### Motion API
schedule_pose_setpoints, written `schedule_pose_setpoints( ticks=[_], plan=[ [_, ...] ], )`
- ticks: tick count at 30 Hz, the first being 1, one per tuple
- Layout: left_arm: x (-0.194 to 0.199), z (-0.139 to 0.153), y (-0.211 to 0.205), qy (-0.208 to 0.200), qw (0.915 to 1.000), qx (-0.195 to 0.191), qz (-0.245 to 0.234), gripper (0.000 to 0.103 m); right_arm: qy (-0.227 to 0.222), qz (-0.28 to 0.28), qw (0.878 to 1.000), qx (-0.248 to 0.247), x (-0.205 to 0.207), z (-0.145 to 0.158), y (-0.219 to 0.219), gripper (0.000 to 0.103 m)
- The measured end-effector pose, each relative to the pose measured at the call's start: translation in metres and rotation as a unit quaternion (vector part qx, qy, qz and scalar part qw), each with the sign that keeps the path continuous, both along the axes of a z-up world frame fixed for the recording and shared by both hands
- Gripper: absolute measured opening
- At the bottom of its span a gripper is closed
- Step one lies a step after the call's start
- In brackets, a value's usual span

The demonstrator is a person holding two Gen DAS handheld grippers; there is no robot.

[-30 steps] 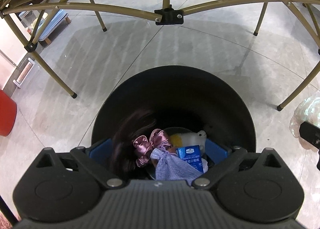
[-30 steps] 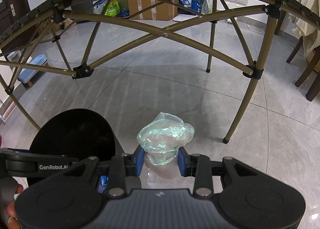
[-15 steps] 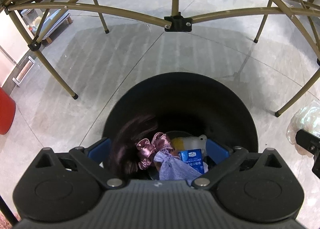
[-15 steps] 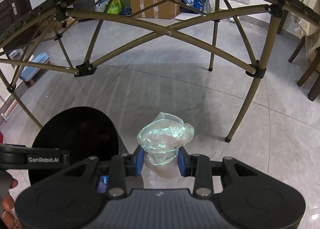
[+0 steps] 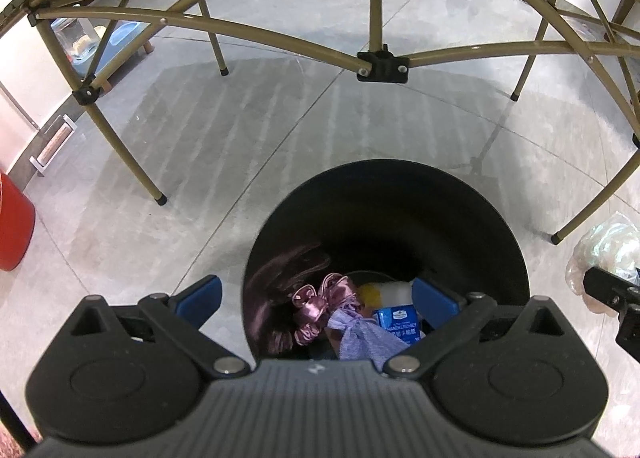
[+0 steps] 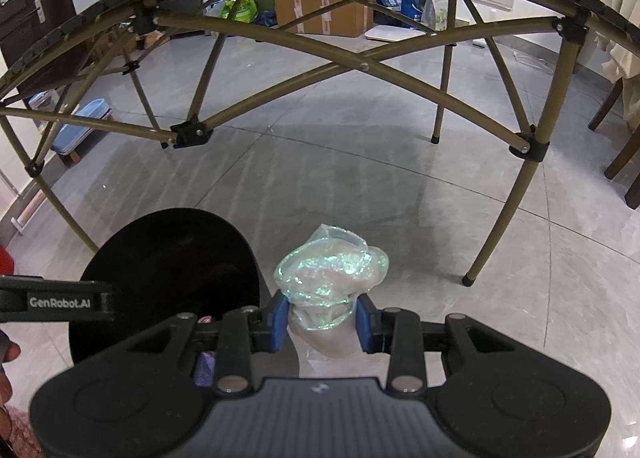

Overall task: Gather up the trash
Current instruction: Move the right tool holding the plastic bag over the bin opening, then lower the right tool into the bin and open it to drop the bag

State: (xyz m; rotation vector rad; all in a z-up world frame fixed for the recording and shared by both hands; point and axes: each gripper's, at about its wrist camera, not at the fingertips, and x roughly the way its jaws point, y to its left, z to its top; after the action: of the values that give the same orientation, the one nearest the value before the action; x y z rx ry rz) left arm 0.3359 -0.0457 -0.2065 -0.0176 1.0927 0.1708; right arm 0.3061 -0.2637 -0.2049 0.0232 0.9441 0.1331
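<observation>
A black round trash bin (image 5: 384,218) stands on the floor below my left gripper (image 5: 316,300), which is open and straddles the bin's near rim. Inside lie a pink satin bow (image 5: 320,298), a purple cloth (image 5: 360,338), a blue tissue pack (image 5: 398,324) and a yellow-white item (image 5: 384,290). My right gripper (image 6: 322,322) is shut on a crumpled iridescent plastic wrapper (image 6: 332,274), held above the floor just right of the bin (image 6: 168,258). The wrapper also shows at the right edge of the left wrist view (image 5: 608,254).
A folding table frame of tan tubes (image 6: 360,66) arches overhead, with legs on the tiled floor (image 6: 464,280) (image 5: 160,200). A red container (image 5: 12,226) stands at far left. Cardboard boxes (image 6: 320,2) and a wooden chair (image 6: 624,154) stand beyond.
The left gripper has shifted left and back, so the bin sits further right in its view. The right gripper has stayed shut on the wrapper and drifted slightly.
</observation>
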Motion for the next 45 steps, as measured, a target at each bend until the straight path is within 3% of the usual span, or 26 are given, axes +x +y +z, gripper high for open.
schedule_pose_setpoints(
  ticks=[25,45],
  plan=[
    [-0.023,0.024,0.063,-0.026,0.9988,-0.007,0.04,0.103,0.0,0.076,0.997,-0.001,0.0,0.01,0.074,0.033],
    [-0.029,0.025,0.09,-0.024,0.9975,-0.009,0.066,0.103,0.026,0.117,0.993,-0.008,0.007,-0.008,0.134,0.033]
  ],
)
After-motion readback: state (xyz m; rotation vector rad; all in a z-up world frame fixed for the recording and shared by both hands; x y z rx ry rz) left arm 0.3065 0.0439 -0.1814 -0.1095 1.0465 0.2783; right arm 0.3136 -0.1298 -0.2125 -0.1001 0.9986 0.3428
